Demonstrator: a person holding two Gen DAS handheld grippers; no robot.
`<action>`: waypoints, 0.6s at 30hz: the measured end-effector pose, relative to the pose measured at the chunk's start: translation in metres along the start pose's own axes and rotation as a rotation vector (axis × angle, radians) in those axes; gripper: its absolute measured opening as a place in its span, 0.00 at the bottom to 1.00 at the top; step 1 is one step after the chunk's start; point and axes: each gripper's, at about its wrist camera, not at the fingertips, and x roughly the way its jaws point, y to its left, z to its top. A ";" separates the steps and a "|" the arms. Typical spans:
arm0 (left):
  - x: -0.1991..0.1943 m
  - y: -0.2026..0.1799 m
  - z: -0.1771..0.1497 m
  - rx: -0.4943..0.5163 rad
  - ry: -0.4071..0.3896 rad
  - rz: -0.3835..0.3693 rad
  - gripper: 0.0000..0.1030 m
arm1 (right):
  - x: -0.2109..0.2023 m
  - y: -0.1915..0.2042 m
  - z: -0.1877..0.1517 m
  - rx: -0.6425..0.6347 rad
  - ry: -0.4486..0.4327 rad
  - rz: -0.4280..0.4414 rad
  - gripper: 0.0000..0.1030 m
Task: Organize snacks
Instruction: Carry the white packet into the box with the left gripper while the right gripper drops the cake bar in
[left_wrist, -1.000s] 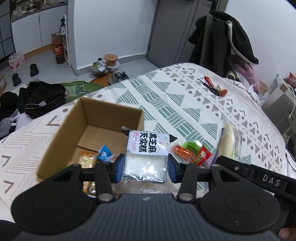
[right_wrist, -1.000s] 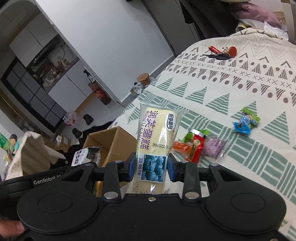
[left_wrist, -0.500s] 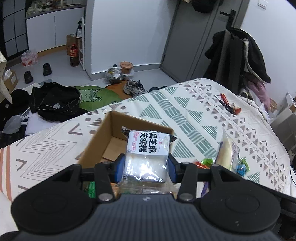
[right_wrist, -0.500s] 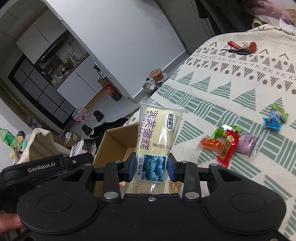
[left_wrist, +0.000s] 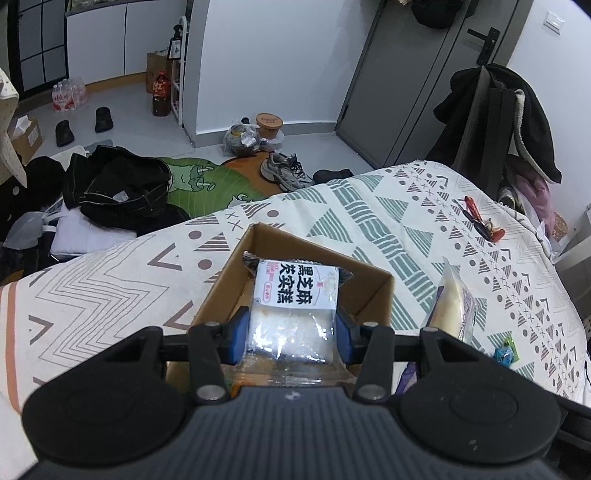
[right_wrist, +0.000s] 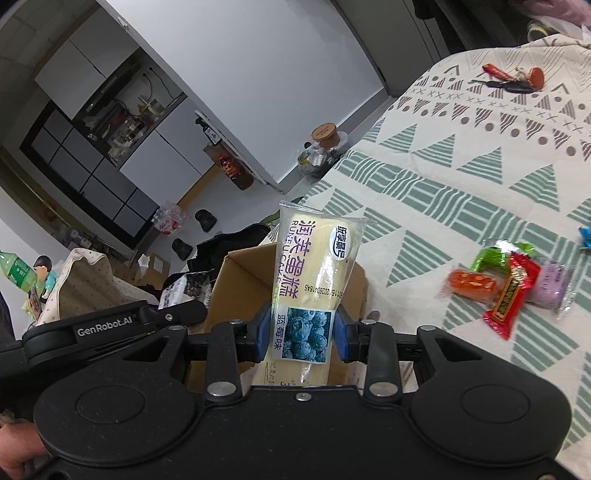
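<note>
**Both snack packs carried in over the box**

Over the last second both grippers swung from the loose snacks toward the cardboard box. In the left wrist view the box, which had sat off to the left a second earlier, was now straight ahead and below the left gripper, whose fingers were closed on the sides of the sesame cake pack, label end pointing forward over the open box. The right gripper had drifted the same way: the box filled more of its view, and its fingers were clamped on the lower part of the blueberry cake pack, which stood up between them in front of the box's near wall.

The candy pile had slid out to the right, lying on the bed well apart from the box; a blue candy lay further along the cover, and the keys near the far edge.

By my reading, both packs were about ready to be dropped in; the left one looked better centred over the opening, while the right one seemed to sit nearer the rim, so it likely needed to go a little further before release
</note>
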 end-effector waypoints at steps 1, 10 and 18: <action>0.003 0.002 0.001 -0.004 0.005 -0.002 0.45 | 0.003 0.001 0.000 0.001 0.004 0.001 0.33; 0.028 0.015 0.009 -0.019 0.031 -0.020 0.45 | 0.022 0.003 0.005 0.017 0.021 0.000 0.33; 0.032 0.022 0.021 -0.046 -0.022 -0.043 0.50 | 0.036 0.012 0.008 0.001 0.036 0.010 0.33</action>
